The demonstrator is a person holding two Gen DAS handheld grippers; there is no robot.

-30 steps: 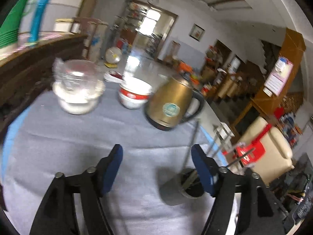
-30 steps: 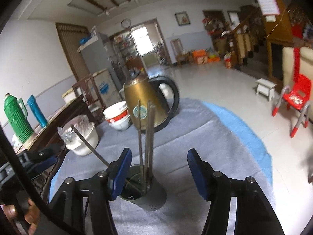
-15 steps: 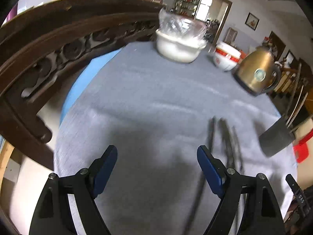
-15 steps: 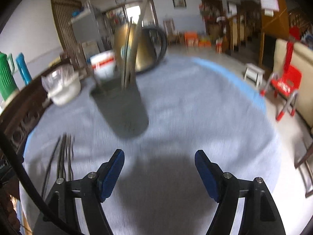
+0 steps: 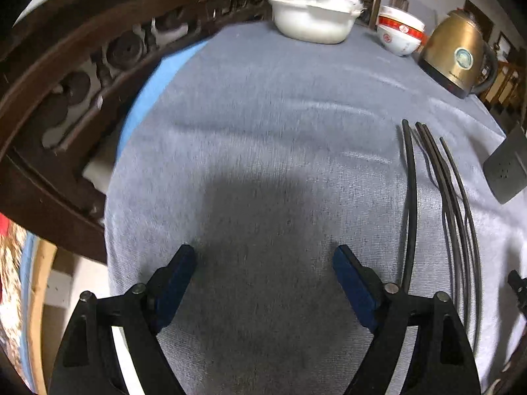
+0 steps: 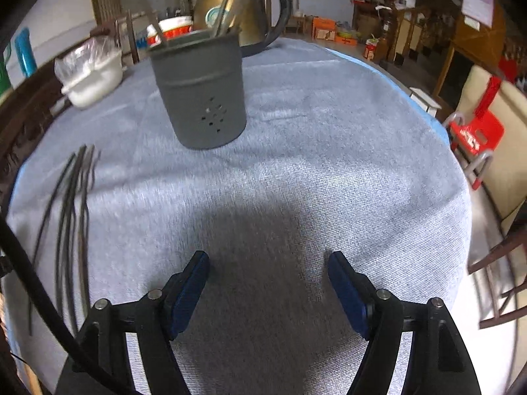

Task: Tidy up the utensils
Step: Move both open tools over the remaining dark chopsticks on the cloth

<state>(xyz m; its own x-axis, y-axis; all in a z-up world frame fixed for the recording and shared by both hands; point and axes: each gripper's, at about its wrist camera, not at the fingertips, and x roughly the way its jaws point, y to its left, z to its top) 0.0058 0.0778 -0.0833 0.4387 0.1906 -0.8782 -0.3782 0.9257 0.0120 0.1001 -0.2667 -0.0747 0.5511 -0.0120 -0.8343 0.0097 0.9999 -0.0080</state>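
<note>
Grey cloth covers the round surface (image 5: 263, 138), with a blue underlayer showing at its edge and a carved dark wooden rail (image 5: 66, 65) along the left side. Nearest in the left wrist view, the left tool (image 5: 263, 260) hangs over bare cloth with its blue-padded fingers spread wide and nothing between them. Nearest in the right wrist view, the right tool (image 6: 268, 263) is likewise spread wide over bare cloth, holding nothing.

Just right of the left tool, a loose bunch of dark chopsticks (image 5: 438, 197) lies flat on the cloth, roughly parallel and running away from the camera. From the right wrist they lie at the far left of the frame (image 6: 69, 214), well apart from the right tool.

Farther on stands the grey metal utensil holder (image 6: 199, 89), upright, with small holes in its side and several long utensils (image 6: 230, 3) leaning out of its top. It sits beyond and to the right of the chopsticks, apart from them.

Behind the holder stand a gold kettle with a black handle (image 5: 457, 56), a red-and-white bowl (image 5: 400, 33), and a white bowl covered with clear plastic (image 5: 313, 16). Beyond the surface, a red chair (image 6: 474, 135) sits on the floor.
</note>
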